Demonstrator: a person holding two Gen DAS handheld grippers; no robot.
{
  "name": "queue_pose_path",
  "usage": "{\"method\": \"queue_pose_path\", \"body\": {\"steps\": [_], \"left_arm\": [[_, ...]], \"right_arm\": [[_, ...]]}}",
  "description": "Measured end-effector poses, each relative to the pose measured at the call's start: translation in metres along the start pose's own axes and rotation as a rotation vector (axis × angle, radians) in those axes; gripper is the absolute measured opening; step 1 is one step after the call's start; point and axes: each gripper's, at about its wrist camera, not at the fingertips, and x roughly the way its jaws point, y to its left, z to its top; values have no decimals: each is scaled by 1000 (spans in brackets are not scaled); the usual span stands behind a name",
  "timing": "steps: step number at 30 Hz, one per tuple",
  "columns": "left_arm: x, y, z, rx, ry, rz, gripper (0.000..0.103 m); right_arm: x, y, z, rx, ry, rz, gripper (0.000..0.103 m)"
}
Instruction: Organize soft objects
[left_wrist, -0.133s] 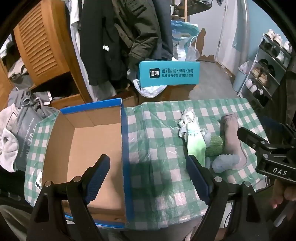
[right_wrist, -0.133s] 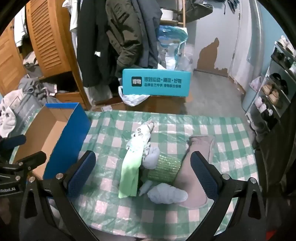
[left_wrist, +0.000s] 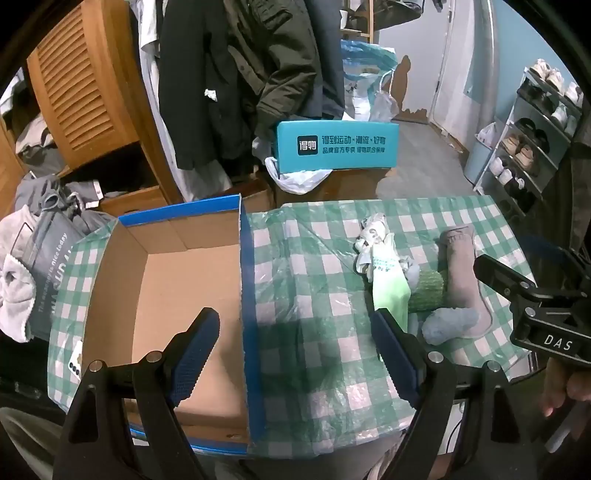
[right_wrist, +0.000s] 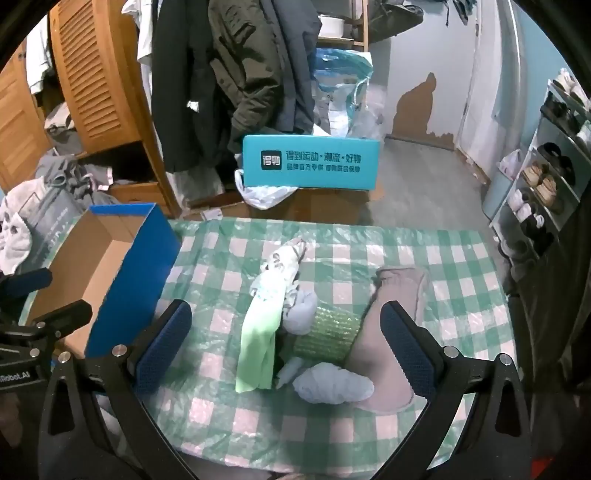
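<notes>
A heap of socks lies on the green checked tablecloth (right_wrist: 424, 258): a light green sock (right_wrist: 260, 339) (left_wrist: 389, 288), a white patterned sock (right_wrist: 282, 260) (left_wrist: 371, 236), a dark green rolled sock (right_wrist: 330, 330) (left_wrist: 428, 290), a long grey sock (right_wrist: 388, 328) (left_wrist: 463, 273) and a pale blue sock (right_wrist: 332, 382) (left_wrist: 448, 325). My right gripper (right_wrist: 286, 354) hovers open above the heap with nothing between its fingers. My left gripper (left_wrist: 297, 354) hangs open over the right wall of the blue cardboard box (left_wrist: 184, 295) (right_wrist: 122, 266), which has nothing in it.
A teal box (left_wrist: 338, 149) stands on a brown carton beyond the table. Hanging coats (left_wrist: 240, 74) and a wooden louvred cabinet (left_wrist: 85, 96) are behind. Clothes pile (left_wrist: 33, 258) at the left. A shoe rack (left_wrist: 535, 140) stands at the right.
</notes>
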Motion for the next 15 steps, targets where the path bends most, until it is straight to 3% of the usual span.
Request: {"method": "queue_pose_path", "body": {"steps": [15], "left_arm": [[6,-6,-4,6,2,-2,86]], "right_arm": [[2,-3,-1,3,10,-9,101]]}}
